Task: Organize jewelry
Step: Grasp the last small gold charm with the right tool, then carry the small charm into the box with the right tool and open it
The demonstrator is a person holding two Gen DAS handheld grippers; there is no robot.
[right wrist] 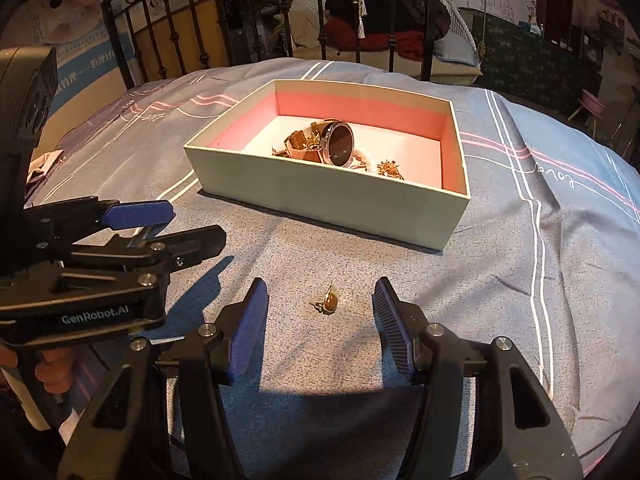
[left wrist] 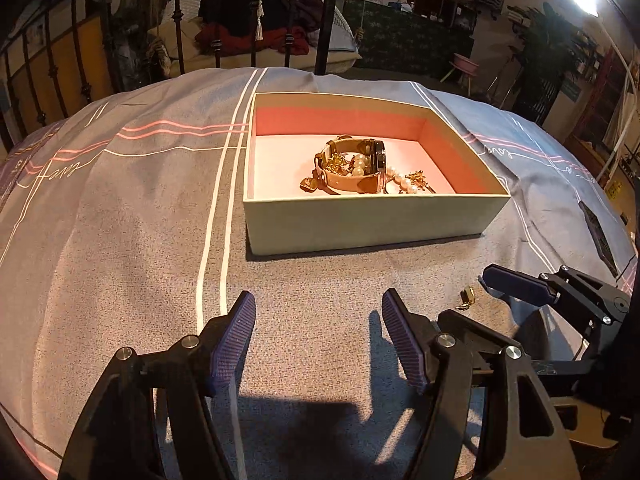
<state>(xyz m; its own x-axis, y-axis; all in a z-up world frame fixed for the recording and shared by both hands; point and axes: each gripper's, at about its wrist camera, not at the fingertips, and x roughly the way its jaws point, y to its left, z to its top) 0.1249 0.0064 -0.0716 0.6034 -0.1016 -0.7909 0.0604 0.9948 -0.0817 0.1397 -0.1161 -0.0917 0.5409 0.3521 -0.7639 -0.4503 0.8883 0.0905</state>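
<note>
You're tilting both tongs down over the bed: left tongs (left wrist: 319,316) spread on nothing, right tongs (right wrist: 321,303) spread, straddling the earring (right wrist: 329,303) just before the box (right wrist: 320,196).

Black-framed left tongs (left wrist: 319,338) and right tongs (right wrist: 321,322), ribbed blue pads, silver screws (white "GenRobot.AI" lettering)

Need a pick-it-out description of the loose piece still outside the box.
Start at the open box with the pink lining on the grey-blue bedspread. In front of its near wall a small gold earring with a brown stone lies alone on the cloth, between the open right gripper fingers, touching neither. Every other piece, watch and pearls, sits inside the box.
</note>
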